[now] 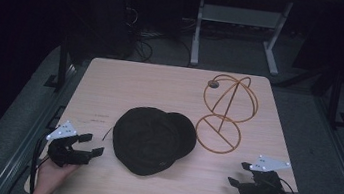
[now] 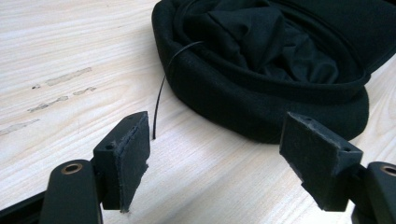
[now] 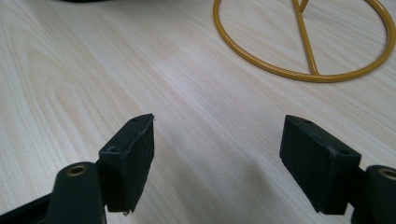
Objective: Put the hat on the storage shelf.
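Nothing started: hat [image 1: 153, 141] lies untouched at table centre, stand [image 1: 223, 111] bare at 2 o'clock. Left gripper [image 1: 95, 144] and right gripper [image 1: 238, 173] spread, empty.

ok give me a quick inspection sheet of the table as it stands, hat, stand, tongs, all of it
surface: light wood table, faint smudges near the left side
job's things: black hat lies opening up at the centre, a thin black strand trailing from its left edge; gold wire hat stand upright to its right, apart from the hat
clutter: small round disc on the table by the stand
grippers: left tongs open, empty, pointing at the hat; right tongs open, empty, near the stand's base ring
cables: one trails from each of the tongs; more lie on the floor behind the table
surroundings: dark room, white table legs beyond
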Demonstrator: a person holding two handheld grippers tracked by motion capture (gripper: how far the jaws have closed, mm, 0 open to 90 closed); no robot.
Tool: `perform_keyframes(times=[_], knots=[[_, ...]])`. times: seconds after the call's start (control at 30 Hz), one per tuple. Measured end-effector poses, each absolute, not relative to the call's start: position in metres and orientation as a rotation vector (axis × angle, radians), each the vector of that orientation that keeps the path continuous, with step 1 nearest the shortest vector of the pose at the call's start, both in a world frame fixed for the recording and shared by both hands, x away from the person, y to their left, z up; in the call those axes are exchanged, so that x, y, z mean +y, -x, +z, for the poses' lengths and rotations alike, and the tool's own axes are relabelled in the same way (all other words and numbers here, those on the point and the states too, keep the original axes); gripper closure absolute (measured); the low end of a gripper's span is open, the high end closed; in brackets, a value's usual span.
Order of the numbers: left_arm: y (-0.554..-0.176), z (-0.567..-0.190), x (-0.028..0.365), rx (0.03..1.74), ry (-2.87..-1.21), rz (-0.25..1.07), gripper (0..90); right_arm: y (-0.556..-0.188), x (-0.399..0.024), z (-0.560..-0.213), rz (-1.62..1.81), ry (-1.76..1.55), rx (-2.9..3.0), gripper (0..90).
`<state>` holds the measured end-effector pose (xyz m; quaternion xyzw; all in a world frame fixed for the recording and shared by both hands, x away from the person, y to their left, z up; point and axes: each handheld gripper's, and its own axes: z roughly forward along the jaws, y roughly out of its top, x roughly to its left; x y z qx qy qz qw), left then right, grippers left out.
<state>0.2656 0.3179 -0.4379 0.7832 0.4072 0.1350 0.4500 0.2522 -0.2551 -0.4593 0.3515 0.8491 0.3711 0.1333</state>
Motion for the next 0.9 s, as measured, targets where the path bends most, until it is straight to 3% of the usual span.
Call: perform_keyframes(times=[0.37, 0.9], knots=[[-0.264, -0.437, 0.322, 1.004, -1.935, 0.340, 23.3, -0.250, -0.246, -0.442, 1.120, -0.963, 2.454, 25.9], [-0.266, -0.440, 0.325, 1.021, -1.936, 0.341, 23.0, -0.261, -0.169, -0.393, 1.167, -0.655, 2.599, 26.3]])
